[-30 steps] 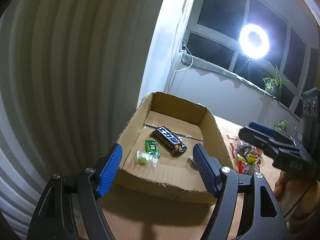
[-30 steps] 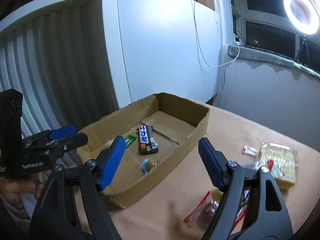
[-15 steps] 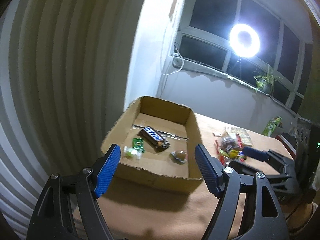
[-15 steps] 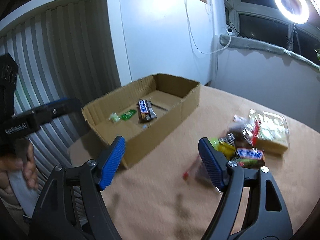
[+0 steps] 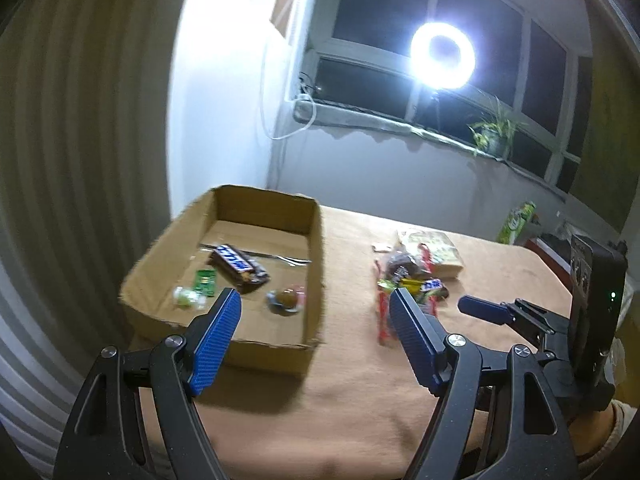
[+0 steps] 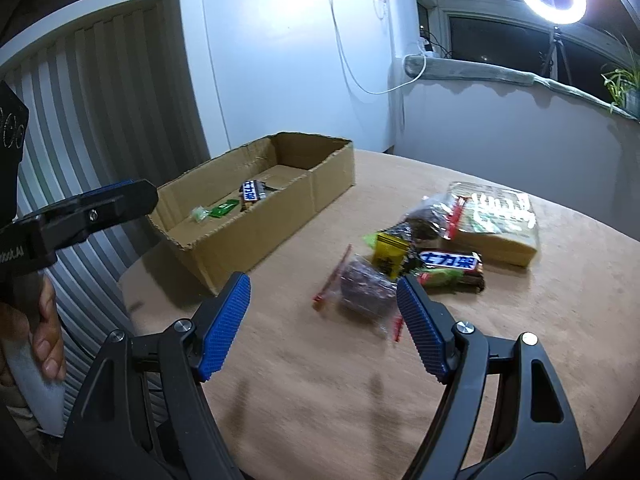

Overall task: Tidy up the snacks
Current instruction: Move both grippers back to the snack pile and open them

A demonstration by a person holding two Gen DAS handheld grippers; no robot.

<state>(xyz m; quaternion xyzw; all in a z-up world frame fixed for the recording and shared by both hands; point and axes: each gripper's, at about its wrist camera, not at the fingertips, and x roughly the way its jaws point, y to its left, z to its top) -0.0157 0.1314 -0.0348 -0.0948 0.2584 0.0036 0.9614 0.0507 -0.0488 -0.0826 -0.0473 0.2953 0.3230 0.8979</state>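
Snacks [image 6: 432, 248] lie piled beside our cardboard box [image 5: 280, 344]; only the left view shows its round wrapped sweet [image 5: 285, 300]. Our left gripper [image 5: 314, 340] and right gripper [image 6: 323, 324] gape empty.

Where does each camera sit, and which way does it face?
Left wrist: on the left claw, looking forward and down over the table at the box and the snack pile; its own open fingers and the right claw show.
Right wrist: on the right claw, facing the snack pile, with the box further left; its own open fingers, the left claw and a hand show.
Shared: box, snack pile, table, ring light.
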